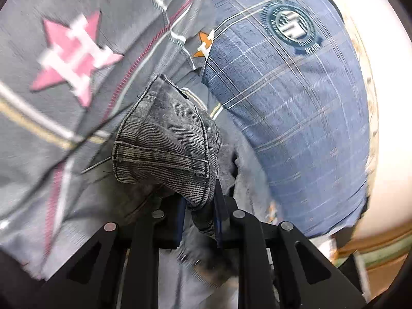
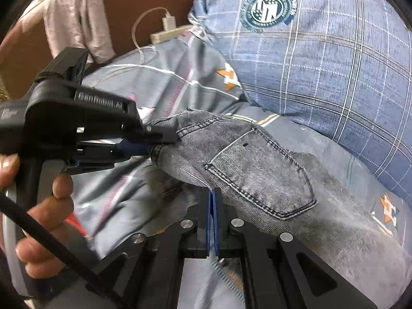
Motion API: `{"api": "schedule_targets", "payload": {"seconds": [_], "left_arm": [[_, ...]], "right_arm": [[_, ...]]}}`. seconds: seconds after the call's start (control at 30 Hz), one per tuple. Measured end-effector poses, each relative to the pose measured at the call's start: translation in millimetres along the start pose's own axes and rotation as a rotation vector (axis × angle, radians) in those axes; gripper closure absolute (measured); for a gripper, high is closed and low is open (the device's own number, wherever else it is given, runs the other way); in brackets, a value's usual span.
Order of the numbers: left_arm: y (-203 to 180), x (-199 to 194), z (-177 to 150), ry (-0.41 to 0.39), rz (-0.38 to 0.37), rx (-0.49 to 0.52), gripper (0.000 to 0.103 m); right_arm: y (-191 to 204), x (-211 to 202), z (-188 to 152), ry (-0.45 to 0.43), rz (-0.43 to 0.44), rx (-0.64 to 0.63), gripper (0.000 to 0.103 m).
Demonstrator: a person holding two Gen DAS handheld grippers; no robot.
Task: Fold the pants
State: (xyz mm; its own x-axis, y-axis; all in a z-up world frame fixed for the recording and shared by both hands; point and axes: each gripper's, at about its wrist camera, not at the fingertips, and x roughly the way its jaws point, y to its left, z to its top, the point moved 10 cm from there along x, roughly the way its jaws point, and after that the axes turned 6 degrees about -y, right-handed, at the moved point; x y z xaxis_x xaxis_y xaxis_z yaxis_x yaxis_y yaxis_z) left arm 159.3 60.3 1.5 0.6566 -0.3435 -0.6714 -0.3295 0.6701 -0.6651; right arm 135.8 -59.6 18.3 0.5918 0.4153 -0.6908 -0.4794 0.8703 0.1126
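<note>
Grey denim pants (image 2: pixel 257 175) lie bunched on a bed, back pocket facing up. In the left wrist view a folded lump of the waistband (image 1: pixel 164 141) rises between the black fingers, and my left gripper (image 1: pixel 200 203) is shut on it. Seen from the right wrist, the left gripper (image 2: pixel 164 141) bites the left end of the waistband, held by a person's hand (image 2: pixel 46 206). My right gripper (image 2: pixel 212 193) is shut, its blue pads pressed together. Its tips sit at the near edge of the denim below the pocket, and I see no fabric between the pads.
A big blue plaid pillow (image 2: pixel 322 64) with a round badge lies just behind the pants. The grey bedsheet (image 1: pixel 64 51) has star logos. A white power strip with a charger (image 2: pixel 170 33) and a hanging pale cloth (image 2: pixel 77 18) are at the back left by a brown board.
</note>
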Motion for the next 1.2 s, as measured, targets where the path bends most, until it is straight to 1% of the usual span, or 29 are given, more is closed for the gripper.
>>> {"api": "schedule_targets", "payload": {"seconds": [0.03,0.07,0.1,0.13,0.17,0.2,0.23,0.27,0.3,0.33,0.37,0.4,0.43,0.47,0.5,0.57,0.6,0.67,0.77,0.83,0.9,1.0,1.03,1.07,1.1,1.17,1.2], "left_arm": [[5.2,-1.3,-6.5,0.001,0.051,0.025,0.087],[12.9,5.6,-11.6,0.021,0.095,0.031,0.086],[22.5,15.0,-16.1,0.05,0.138,0.032,0.086],[35.2,21.5,-21.1,0.081,0.178,0.03,0.085],[54.2,38.3,-29.7,0.138,0.229,-0.001,0.084],[68.0,44.1,-38.1,0.175,0.238,-0.045,0.083],[73.4,43.7,-40.4,0.174,0.215,-0.089,0.083],[73.6,38.9,-37.0,0.148,0.2,-0.118,0.083],[68.3,33.1,-31.3,0.126,0.195,-0.098,0.083],[63.6,29.5,-25.4,0.099,0.202,-0.068,0.08],[58.1,18.9,-14.8,0.029,0.219,-0.029,0.077],[55.9,10.4,-10.0,-0.019,0.231,-0.013,0.075],[52.9,1.2,-4.1,-0.077,0.248,0.007,0.066],[49.1,-7.5,0.3,-0.127,0.26,0.03,0.06],[43.4,-14.8,3.1,-0.168,0.261,0.056,0.059],[28.6,-21.6,6.3,-0.215,0.244,0.103,0.059],[19.2,-25.0,7.0,-0.242,0.233,0.131,0.059],[-0.1,-28.0,5.6,-0.283,0.221,0.185,0.058],[-24.0,-32.4,-3.1,-0.293,0.187,0.24,0.054],[-42.8,-29.7,-12.6,-0.291,0.17,0.272,0.054],[-61.7,-26.6,-28.3,-0.278,0.149,0.319,0.054],[-91.0,-12.7,-53.0,-0.226,0.108,0.364,0.054],[-100.4,-12.6,-63.6,-0.208,0.094,0.378,0.052],[-112.1,-5.6,-76.4,-0.179,0.074,0.408,0.047],[-119.0,-2.9,-85.6,-0.161,0.064,0.43,0.046],[-138.0,10.5,-113.3,-0.107,0.033,0.51,0.045],[-145.2,13.7,-125.7,-0.089,0.021,0.542,0.045]], "right_arm": [[5.2,-5.7,-5.2,0.009,0.011,0.002,0.103],[10.4,-6.6,-14.9,0.026,0.025,0.012,0.102],[12.7,-3.6,-23.6,0.045,0.028,0.017,0.102],[13.7,9.1,-40.7,0.088,0.016,0.013,0.102],[13.5,18.4,-50.8,0.113,0.006,0.008,0.102],[10.8,33.3,-62.9,0.149,0.001,0.014,0.102],[6.2,48.4,-76.5,0.194,0.01,0.053,0.1],[4.3,50.5,-78.7,0.195,0.019,0.08,0.1],[3.7,46.1,-73.5,0.183,0.044,0.112,0.094],[5.0,40.1,-67.0,0.181,0.075,0.13,0.087],[5.2,33.9,-61.1,0.164,0.094,0.141,0.065],[2.6,24.4,-52.7,0.125,0.098,0.155,0.036],[-4.7,11.2,-43.1,0.074,0.063,0.172,0.025],[-8.8,5.9,-39.4,0.054,0.04,0.175,0.022],[-13.1,-2.4,-34.8,0.043,0.011,0.168,0.022],[-18.4,-16.1,-28.9,0.015,-0.029,0.155,0.023],[-24.0,-29.0,-25.4,-0.025,-0.08,0.139,0.023],[-33.0,-48.4,-23.8,-0.082,-0.15,0.12,0.023],[-56.7,-87.2,-27.8,-0.169,-0.271,0.118,0.023],[-73.8,-102.7,-32.9,-0.2,-0.314,0.148,0.023],[-89.6,-111.8,-34.7,-0.211,-0.325,0.175,0.023],[-114.3,-124.7,-47.7,-0.214,-0.342,0.222,0.023],[-129.1,-130.2,-54.6,-0.214,-0.339,0.26,0.023],[-140.4,-136.4,-61.2,-0.215,-0.342,0.29,0.023],[-154.9,-141.8,-68.6,-0.212,-0.349,0.322,0.023],[-181.8,-151.2,-84.5,-0.206,-0.367,0.38,0.023],[-202.7,-159.5,-94.7,-0.205,-0.382,0.425,0.023]]}}
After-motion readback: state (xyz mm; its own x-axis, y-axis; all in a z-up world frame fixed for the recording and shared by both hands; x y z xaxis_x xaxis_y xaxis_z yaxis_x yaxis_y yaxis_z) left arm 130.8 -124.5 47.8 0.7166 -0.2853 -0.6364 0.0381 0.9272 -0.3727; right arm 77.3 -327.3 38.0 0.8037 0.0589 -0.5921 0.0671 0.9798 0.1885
